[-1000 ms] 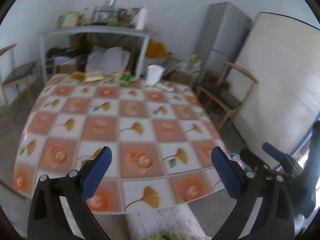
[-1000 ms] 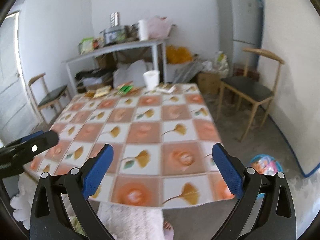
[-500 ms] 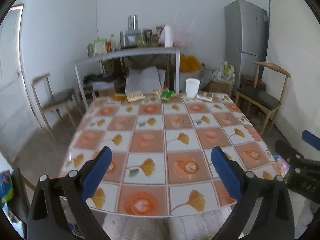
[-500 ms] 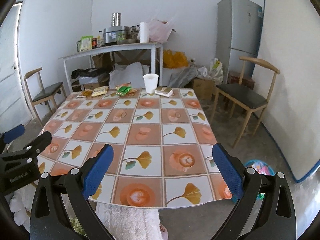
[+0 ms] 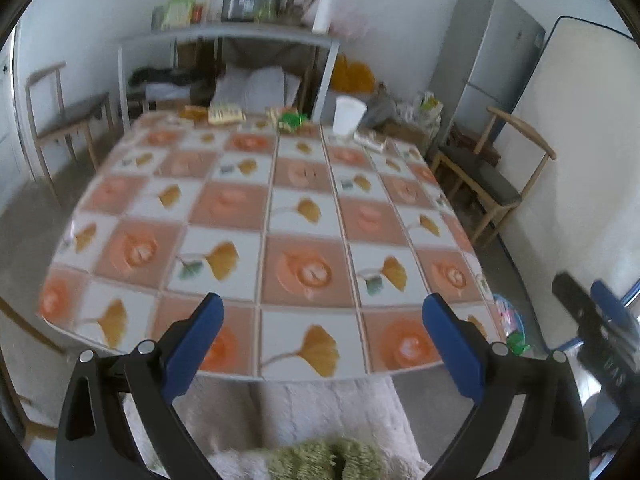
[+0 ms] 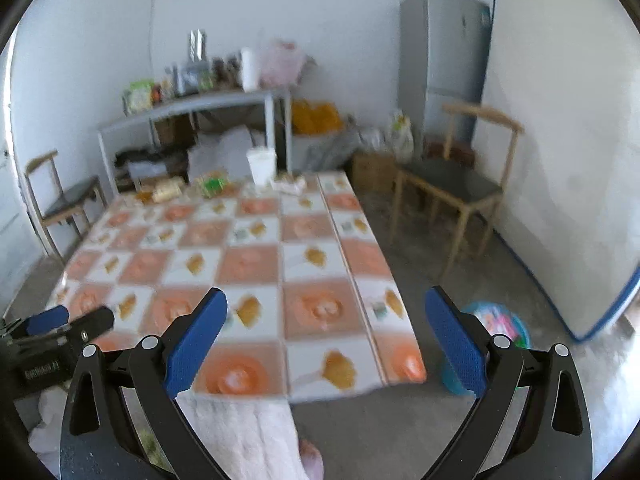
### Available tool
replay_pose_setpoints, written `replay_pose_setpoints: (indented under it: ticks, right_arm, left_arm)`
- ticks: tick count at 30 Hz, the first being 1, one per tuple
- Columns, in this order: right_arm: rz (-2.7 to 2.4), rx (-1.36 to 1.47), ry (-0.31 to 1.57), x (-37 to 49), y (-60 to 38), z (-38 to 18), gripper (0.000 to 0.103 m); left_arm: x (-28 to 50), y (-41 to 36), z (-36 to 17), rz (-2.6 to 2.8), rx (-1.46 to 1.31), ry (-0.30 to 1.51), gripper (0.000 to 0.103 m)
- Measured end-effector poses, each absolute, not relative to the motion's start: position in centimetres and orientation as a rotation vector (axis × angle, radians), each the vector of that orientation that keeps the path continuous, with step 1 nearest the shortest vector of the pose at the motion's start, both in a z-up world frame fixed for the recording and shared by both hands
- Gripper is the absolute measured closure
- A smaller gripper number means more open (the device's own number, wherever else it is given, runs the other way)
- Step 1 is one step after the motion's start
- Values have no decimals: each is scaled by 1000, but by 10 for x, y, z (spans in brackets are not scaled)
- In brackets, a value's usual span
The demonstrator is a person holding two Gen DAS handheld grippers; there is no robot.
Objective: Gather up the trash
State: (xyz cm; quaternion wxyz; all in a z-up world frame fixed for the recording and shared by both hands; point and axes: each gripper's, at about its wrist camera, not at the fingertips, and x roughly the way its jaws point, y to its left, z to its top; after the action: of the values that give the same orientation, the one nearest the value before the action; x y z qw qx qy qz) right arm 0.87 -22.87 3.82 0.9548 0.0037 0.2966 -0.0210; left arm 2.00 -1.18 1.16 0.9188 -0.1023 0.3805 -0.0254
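one cup [image 5: 349,115], roughly four wrappers [image 5: 226,114]

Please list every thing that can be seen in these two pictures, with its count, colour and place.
table: one, orange-and-white leaf cloth, centre
cup: one, white, table's far edge
wrappers: several, yellow and green, far edge
chairs: two, wooden, one each side
fridge: one, grey, far right
shelf: one, grey, cluttered, back wall
bin: one, blue, floor by the table's near right corner
left gripper: blue fingers, open
right gripper: blue fingers, open
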Motion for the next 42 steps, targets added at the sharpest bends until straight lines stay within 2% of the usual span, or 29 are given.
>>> replay_pose_setpoints:
  ticks: [6,10,42]
  right_arm:
    - [-123,33,763,3,-252,4,8]
    - [-159,12,797,-4,-259,-7,8]
    - [-232,27,800,-8,-299,-7,8]
  left_arm:
    - [25,-39,-4,-95,-134,858,6]
    - [28,-49,-13,-108,-104,901,6]
    - [39,-58,-12,-46,-44,886,6]
